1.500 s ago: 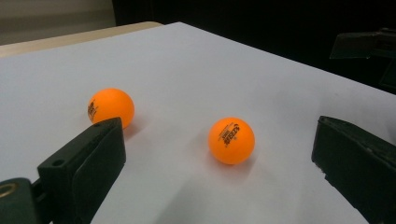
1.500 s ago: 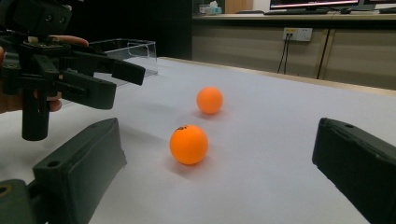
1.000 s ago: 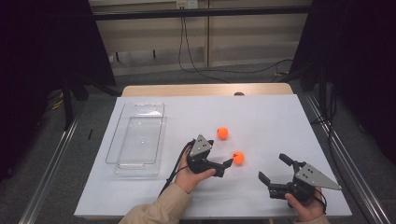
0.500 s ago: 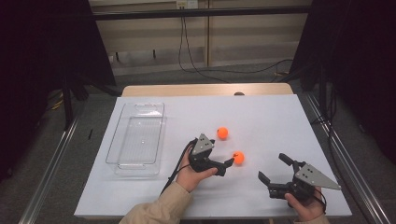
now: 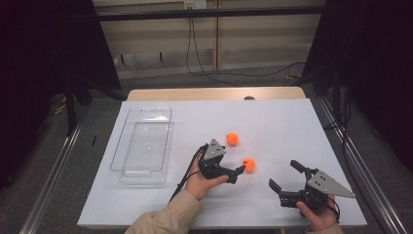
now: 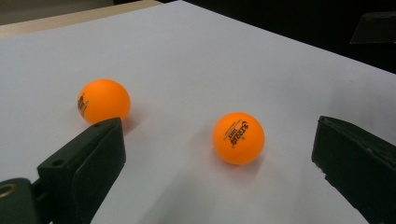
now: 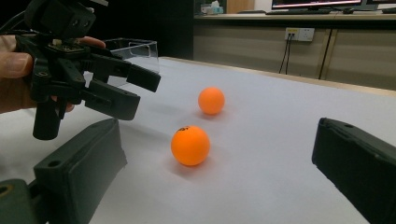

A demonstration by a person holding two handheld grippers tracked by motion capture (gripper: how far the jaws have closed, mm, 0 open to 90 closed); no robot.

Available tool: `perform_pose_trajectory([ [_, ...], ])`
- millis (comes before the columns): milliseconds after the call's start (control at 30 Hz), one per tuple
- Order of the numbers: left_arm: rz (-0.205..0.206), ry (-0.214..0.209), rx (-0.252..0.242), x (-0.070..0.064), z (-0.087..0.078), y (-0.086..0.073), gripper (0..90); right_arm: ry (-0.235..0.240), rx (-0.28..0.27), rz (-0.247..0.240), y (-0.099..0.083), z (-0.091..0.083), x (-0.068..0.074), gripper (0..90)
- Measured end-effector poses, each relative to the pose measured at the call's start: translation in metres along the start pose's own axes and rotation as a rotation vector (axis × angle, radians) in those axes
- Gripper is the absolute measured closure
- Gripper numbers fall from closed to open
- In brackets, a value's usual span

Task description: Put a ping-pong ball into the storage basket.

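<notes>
Two orange balls lie on the white table. The nearer ball (image 5: pixel 249 164) rests just past the tips of my left gripper (image 5: pixel 238 174), which is open. In the left gripper view this ball (image 6: pixel 238 138) sits on the table ahead, between the spread black fingers (image 6: pixel 88 163), untouched. The other ball (image 6: pixel 103 101) lies farther to the left and appears in the high view (image 5: pixel 232 139) behind the gripper. My right gripper (image 5: pixel 283 175) stands open near the front right, with nothing between its jaws. It faces both balls (image 7: pixel 190 145) (image 7: pixel 211 100) and the left gripper (image 7: pixel 130 91).
A clear plastic tray (image 5: pixel 127 161) stands empty on the left side of the table. The wooden table edge (image 5: pixel 214 93) runs along the back. Cables trail from both grippers toward the front edge.
</notes>
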State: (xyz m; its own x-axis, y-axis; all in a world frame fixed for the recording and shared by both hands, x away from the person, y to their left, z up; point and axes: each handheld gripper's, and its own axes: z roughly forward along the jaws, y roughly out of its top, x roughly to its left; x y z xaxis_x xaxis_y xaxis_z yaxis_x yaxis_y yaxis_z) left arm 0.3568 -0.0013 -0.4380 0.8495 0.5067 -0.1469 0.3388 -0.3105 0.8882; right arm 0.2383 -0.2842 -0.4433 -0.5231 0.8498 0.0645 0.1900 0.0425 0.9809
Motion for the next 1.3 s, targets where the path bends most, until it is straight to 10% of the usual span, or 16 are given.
perform_pose_trajectory([
  [1300, -0.007, -0.019, 0.060, -0.002, 0.020, 0.002, 2.6, 0.003, 0.002, -0.003, 0.000, 0.001, 0.000, 1.3],
])
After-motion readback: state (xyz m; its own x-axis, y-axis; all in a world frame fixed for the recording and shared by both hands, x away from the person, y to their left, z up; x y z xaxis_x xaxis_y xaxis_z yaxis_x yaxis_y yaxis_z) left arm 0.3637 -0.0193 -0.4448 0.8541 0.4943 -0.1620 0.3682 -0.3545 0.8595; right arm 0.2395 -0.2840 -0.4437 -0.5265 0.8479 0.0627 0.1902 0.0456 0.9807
